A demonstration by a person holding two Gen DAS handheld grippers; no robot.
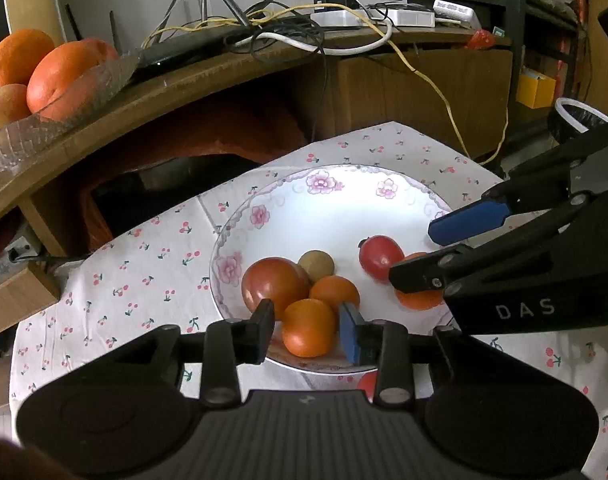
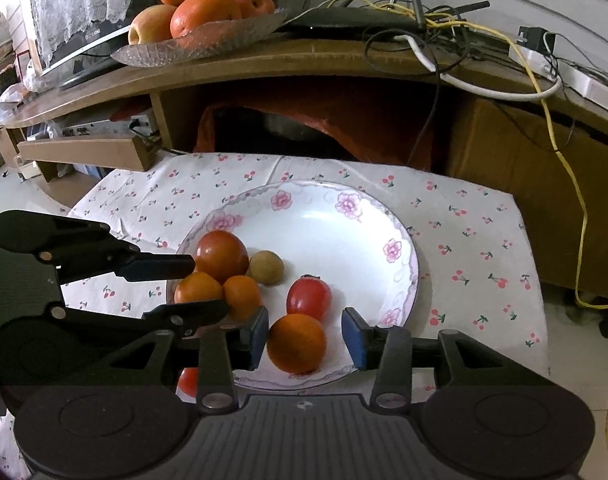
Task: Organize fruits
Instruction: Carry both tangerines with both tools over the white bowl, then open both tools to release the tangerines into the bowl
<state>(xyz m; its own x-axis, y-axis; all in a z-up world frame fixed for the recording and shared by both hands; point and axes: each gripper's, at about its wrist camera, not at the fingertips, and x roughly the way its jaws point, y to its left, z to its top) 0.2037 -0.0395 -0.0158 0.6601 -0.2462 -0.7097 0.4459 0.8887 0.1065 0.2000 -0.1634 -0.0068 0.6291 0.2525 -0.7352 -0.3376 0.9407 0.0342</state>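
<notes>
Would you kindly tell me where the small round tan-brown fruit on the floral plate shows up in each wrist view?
Left wrist view: the small round tan-brown fruit sits centre-frame, just behind the large red tomato.
Right wrist view: it sits left of centre, right of that tomato.
Shared landmark: the white plate with pink flowers, which holds both.

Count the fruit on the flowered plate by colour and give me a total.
Fruit on the white flower-rimmed plate:
Small round orange fruits: 3
Red fruits: 2, one large round, one small oval
Small tan round fruit: 1
Total: 6
</notes>
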